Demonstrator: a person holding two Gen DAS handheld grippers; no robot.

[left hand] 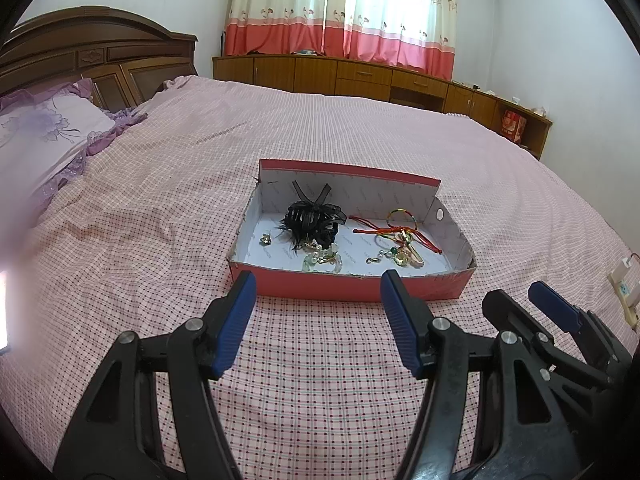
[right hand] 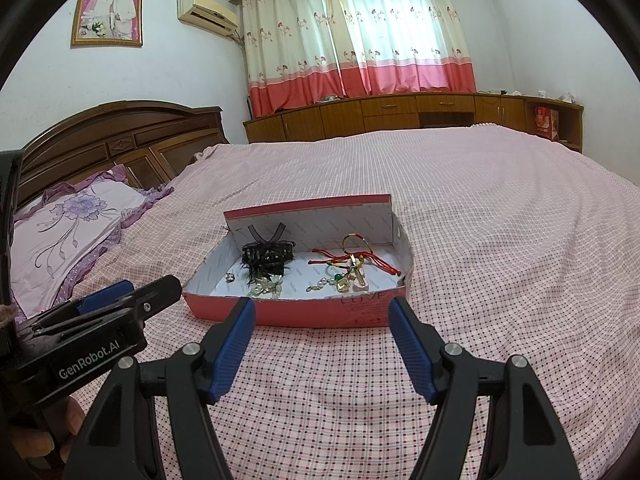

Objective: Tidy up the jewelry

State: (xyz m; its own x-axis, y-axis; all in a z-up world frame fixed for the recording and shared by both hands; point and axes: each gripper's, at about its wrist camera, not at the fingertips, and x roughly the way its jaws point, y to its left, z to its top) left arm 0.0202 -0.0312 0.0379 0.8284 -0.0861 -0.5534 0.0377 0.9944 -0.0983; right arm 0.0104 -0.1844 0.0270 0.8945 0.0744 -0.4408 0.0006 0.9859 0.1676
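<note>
Both grippers, left (left hand: 318,286) and right (right hand: 322,314), are hovering released and empty. Just ahead, one box (left hand: 344,286) is sitting on the bed (left hand: 320,380), holding one black hair clip (left hand: 312,220), red cords (left hand: 396,236) and beaded pieces (left hand: 322,260). Only the right view is showing a portrait (right hand: 107,12).

You're over a bed with a pink checked bedspread (right hand: 480,208). A floral purple pillow (right hand: 68,224) lies against the dark wooden headboard (right hand: 120,136). Low wooden cabinets (right hand: 400,114) run beneath the cream and red curtains (right hand: 360,32). A framed wedding photo (right hand: 107,12) hangs beside an air conditioner (right hand: 208,10).
</note>
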